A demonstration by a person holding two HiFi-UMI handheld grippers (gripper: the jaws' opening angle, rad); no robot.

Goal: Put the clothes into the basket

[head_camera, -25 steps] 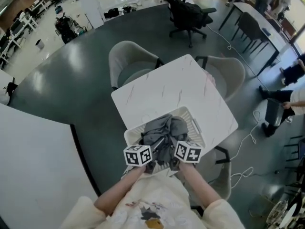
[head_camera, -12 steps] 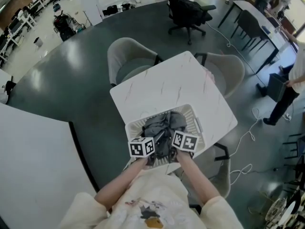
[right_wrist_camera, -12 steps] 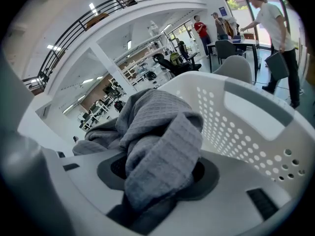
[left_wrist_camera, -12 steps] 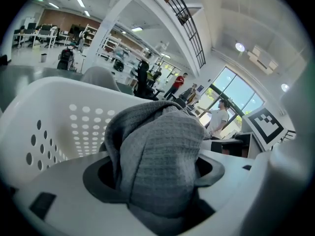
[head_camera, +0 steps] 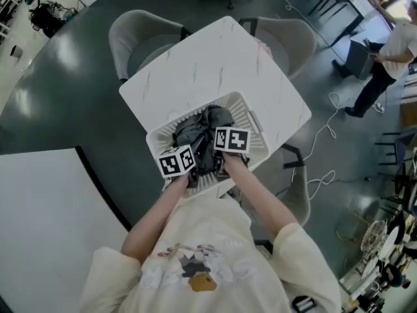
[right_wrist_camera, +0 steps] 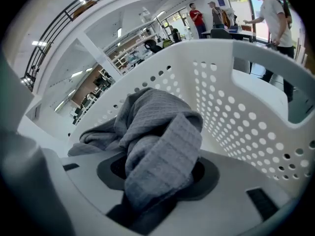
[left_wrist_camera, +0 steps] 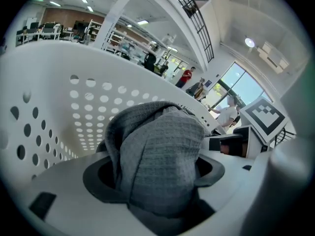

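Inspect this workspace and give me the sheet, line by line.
Surface: white table, carrying the basket.
Job's things: white perforated basket on the table's near part; grey cloth bunched inside it.
Clutter: nothing seen.
Grippers: left claw and right claw each shut on a fold of the cloth, inside the basket.
Cables: white cable looped on the floor right of the table.
Surroundings: grey chairs at the table's far side; a person standing at far right.
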